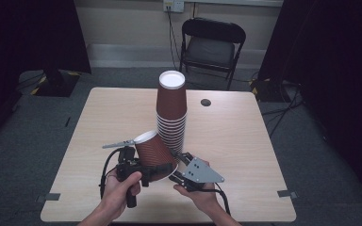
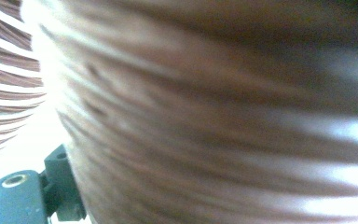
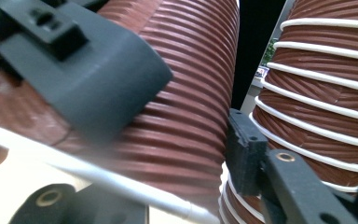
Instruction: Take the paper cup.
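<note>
While held tilted above near desk (image 1: 99,117) edge, brown ribbed cup (image 1: 154,155) is pinched by left tool (image 1: 141,170), white rim turned toward person, base raised toward far left. Left hand (image 1: 120,188): wrapped round tool handle, forearm entered from bottom. Right hand (image 1: 195,193): palm under right tool (image 1: 176,165), grey plate on top; jaws spread either side of cup rim, contact cannot be told. Stack of cups (image 1: 172,113): upright, just behind held cup, mid-desk.
</note>
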{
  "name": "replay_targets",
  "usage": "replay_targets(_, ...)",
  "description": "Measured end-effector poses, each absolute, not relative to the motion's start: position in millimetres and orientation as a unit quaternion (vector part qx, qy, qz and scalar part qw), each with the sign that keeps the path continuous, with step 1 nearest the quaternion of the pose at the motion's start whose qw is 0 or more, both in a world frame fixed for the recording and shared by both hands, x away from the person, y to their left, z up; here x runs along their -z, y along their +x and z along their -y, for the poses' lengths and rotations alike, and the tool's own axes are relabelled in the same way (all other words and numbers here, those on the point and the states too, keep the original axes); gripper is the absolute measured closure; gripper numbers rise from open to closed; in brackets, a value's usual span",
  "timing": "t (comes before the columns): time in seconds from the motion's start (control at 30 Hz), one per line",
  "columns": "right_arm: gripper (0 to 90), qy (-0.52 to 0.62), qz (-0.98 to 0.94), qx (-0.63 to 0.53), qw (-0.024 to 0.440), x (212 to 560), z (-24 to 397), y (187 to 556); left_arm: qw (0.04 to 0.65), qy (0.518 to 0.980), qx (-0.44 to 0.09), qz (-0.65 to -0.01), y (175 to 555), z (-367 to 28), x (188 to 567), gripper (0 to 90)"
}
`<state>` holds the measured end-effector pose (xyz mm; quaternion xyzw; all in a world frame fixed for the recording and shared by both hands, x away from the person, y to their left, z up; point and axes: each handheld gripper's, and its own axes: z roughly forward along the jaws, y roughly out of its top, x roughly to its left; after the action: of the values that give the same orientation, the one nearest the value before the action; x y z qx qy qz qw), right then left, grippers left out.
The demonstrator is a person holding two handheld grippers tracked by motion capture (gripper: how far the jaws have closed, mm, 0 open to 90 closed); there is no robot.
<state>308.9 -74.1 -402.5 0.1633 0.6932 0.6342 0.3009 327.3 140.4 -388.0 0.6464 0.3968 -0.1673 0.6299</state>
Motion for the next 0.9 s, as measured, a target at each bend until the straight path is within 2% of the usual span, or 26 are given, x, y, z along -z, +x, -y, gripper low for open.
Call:
replay_targets(0.17, 71.8, 0.176, -0.684, -0.641, 0.300, 403.4, 72.0, 311.9, 0.644, 0.640, 0.148, -0.391, 328.3, -139.3, 388.8, 9.4)
replay_targets(0.47, 80.6, 0.201, -0.668, -0.645, 0.312, 401.8, 75.8, 311.7, 0.659, 0.633, 0.156, -0.375, 333.6, -138.3, 390.3, 8.5)
replay_targets(0.57, 85.2, 0.204, -0.662, -0.651, 0.310, 401.2, 78.9, 312.4, 0.665, 0.625, 0.155, -0.380, 335.5, -141.6, 388.3, 4.4)
replay_targets(0.9, 86.0, 0.202, -0.667, -0.649, 0.304, 400.0, 78.9, 310.6, 0.664, 0.637, 0.143, -0.365, 336.9, -143.9, 385.8, 2.4)
